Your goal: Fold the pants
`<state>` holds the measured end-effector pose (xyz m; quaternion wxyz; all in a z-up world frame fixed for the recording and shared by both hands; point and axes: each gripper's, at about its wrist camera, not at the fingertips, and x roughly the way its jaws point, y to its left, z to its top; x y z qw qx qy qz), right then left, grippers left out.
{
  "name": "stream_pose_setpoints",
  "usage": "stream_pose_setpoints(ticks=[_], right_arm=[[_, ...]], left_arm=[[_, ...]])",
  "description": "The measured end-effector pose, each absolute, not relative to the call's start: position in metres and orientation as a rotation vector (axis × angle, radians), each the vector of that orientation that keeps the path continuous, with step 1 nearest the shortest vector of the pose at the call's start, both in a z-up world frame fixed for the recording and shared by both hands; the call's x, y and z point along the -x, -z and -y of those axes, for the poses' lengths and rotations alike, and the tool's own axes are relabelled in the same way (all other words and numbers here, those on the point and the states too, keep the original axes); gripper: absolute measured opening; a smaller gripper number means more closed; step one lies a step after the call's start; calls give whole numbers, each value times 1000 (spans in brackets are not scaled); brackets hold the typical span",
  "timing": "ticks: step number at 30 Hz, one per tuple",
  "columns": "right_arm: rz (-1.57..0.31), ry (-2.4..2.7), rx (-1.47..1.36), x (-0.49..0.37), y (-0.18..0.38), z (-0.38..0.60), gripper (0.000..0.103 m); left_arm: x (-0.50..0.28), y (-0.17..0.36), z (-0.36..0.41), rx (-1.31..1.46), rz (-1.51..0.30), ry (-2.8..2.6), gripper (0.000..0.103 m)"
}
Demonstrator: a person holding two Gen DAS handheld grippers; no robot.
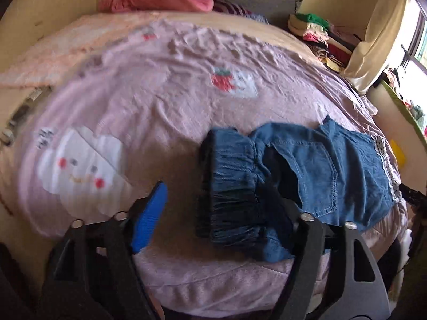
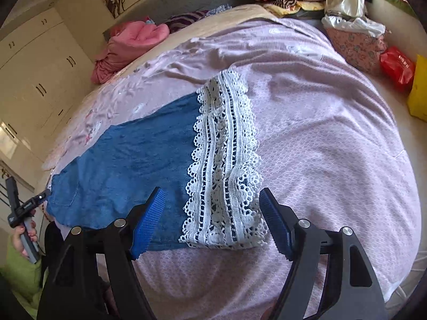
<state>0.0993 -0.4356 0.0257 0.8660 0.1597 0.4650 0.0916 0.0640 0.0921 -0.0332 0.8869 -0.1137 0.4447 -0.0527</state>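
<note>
**Denim pants flat on the bed, both my grippers spread**

My left gripper [image 1: 224, 208] is spread wide, the pants [image 1: 307, 170] bunched waistband between its fingers. My right gripper [image 2: 213, 221] is also apart, straddling the white lace hem [image 2: 224, 160] above the pink bedspread [image 2: 333, 146].

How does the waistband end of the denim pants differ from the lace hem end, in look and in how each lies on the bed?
The waistband is dark, gathered denim, bunched and partly folded over; the lace hem is white openwork trim, lying flat and spread out. The left gripper is at the waistband with one finger hidden behind cloth; the right gripper stands open astride the hem. Both belong to the same blue pants on the pink bedspread.
</note>
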Motion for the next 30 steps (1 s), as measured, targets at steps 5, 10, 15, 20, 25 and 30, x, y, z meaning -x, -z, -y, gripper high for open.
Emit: stream_pose_setpoints(ticks=[5,10,15,20,25,30], right_arm=[[-1018,-196,-379,-100,-15,447,51],[-1048,-214,-388,-102,-7,448,43],[-1047,-221,-272,-94,-20,439,20],[-1063,-183,-235,-89,-7,436,24],[-1038,-154,-280,-87,-5,441,31],[-1022,-113,-272,-74,-15,445,50]], left_arm=[[-73,52,-75,263,-978,144,67],[-76,54,-81,307,-984,87,38],[-71,25,-82,209,-898,57,32],[-81,44,-86,174,-948,51,32],[-80,51,-82,144,-938,55,39],[-70,40,-94,174,-944,39,54]])
